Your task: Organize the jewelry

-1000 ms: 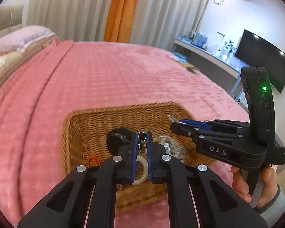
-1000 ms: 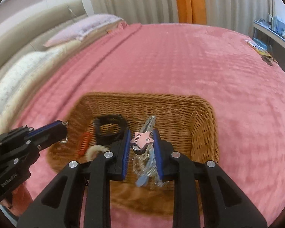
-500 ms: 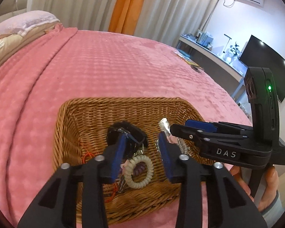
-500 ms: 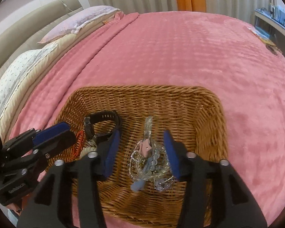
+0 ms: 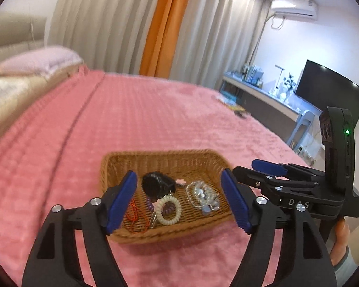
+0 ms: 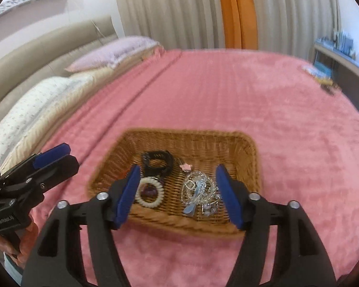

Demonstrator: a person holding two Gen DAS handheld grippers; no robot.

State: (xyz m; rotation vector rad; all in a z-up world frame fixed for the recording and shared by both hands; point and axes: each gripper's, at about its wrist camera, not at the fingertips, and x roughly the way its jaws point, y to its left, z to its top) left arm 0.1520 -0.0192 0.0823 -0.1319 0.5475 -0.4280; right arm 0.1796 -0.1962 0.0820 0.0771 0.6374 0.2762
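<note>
Several jewelry pieces (image 6: pixel 198 189) pooled in wicker basket (image 6: pixel 249 148), centre frame, on pink bed (image 6: pixel 251 91). We hold left gripper (image 5: pixel 182 201) and right gripper (image 6: pixel 177 191) spread, empty, above near rim; likely sorting done.

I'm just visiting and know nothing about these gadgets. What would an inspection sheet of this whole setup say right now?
Surface: pink bedspread covering the bed, wicker basket resting on it.
Job's things: all inside the basket: black watch, cream spiral hair tie, pink star charm, heap of silvery jewelry, orange cord.
Clutter: small items near the bed's far edge, too blurred to name.
Grippers: left gripper and right gripper both open, empty, raised in front of the basket.
Cables: nothing seen near the work.
Surroundings: pillows, padded headboard, grey and orange curtains, air conditioner, dark television, desk.
</note>
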